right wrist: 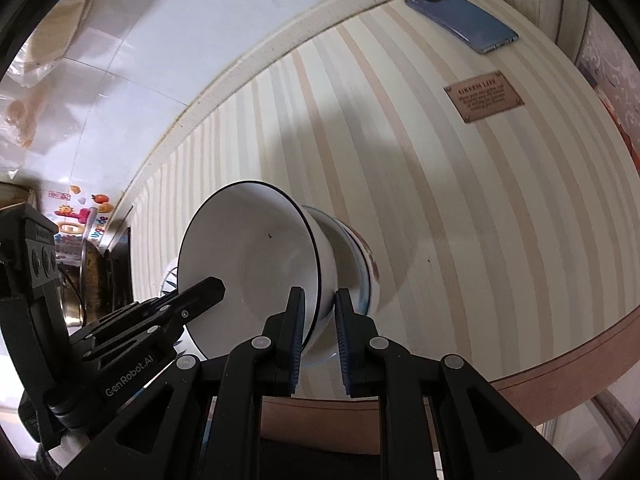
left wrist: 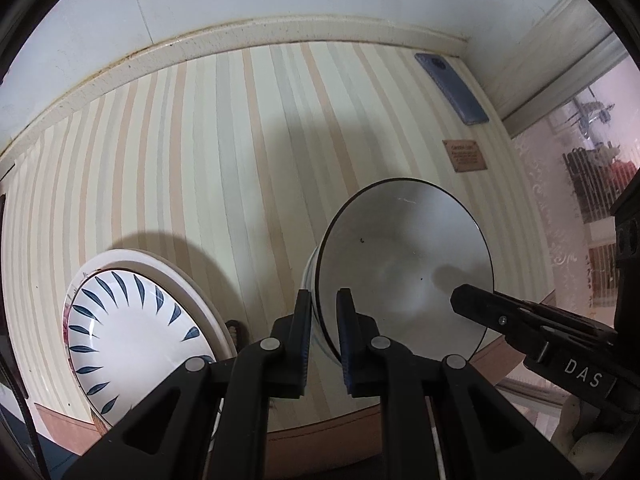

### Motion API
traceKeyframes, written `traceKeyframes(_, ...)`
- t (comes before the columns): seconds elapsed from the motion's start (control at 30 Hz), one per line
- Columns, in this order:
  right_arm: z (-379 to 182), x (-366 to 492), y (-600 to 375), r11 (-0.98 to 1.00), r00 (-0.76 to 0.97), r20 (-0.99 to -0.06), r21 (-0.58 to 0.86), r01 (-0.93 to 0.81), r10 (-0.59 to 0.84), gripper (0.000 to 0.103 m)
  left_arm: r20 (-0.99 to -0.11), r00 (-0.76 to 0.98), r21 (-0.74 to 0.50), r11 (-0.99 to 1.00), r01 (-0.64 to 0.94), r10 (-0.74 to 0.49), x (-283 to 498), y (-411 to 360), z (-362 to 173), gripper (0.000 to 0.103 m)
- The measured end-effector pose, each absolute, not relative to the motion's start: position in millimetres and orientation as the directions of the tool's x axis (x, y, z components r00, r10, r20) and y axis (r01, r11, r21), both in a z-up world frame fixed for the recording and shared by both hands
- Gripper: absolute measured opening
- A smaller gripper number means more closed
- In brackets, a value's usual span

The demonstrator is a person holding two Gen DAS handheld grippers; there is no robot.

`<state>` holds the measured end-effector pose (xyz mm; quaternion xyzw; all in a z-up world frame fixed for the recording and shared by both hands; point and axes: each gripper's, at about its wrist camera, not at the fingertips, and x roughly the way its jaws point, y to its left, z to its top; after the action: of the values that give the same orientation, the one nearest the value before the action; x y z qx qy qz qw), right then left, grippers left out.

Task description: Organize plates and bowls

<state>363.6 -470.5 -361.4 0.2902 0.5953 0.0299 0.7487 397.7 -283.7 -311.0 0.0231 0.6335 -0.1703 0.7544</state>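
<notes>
Striped table [left wrist: 240, 140], rim-clamped bowl [left wrist: 404, 264] near edge

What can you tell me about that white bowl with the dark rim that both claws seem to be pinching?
The white bowl looks like glazed ceramic, plain inside apart from a few tiny dark specks, with a thin dark line around its rim. It is tipped so its opening faces the cameras. The left gripper and the right gripper each have their jaws shut on the rim at different spots. A second bowl with blue markings appears nested under it, above the striped tabletop.
</notes>
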Motion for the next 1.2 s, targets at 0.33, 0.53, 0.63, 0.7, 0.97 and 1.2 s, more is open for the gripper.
traceKeyframes(0.33,-372.6,362.9,-473.5,0.829,0.281,-0.880,0.462,0.316,0.384,0.017,-0.972,0.143,-0.131,0.939,0.317,-0.184,395.5,-295.5,-319.2,0.011)
traceKeyframes(0.53,-369.4,369.1,-466.8,0.848,0.253,-0.897,0.430,0.309,0.362,0.020,-0.976,0.140,-0.117,0.941,0.317,-0.169,393.7,-296.8,-319.9,0.014)
traceKeyframes(0.63,-367.5,370.1,-464.8,0.852,0.242,-0.902,0.421,0.311,0.357,0.021,-0.981,0.112,-0.115,0.942,0.315,-0.158,392.3,-296.5,-317.5,0.014)
traceKeyframes(0.7,-362.6,372.0,-463.0,0.858,0.232,-0.907,0.410,0.308,0.350,0.021,-0.982,0.116,-0.108,0.942,0.319,-0.152,390.6,-293.2,-309.3,0.014)
traceKeyframes(0.97,-304.8,349.4,-449.7,0.915,0.280,-0.930,0.310,0.258,0.236,0.068,-0.964,0.174,-0.127,0.925,0.358,-0.199,378.3,-276.9,-248.8,0.030)
traceKeyframes(1.2,-244.9,324.7,-440.8,0.946,0.346,-0.923,0.248,0.206,0.167,0.088,-0.941,0.232,-0.142,0.907,0.397,-0.249,367.0,-265.0,-198.5,0.075)
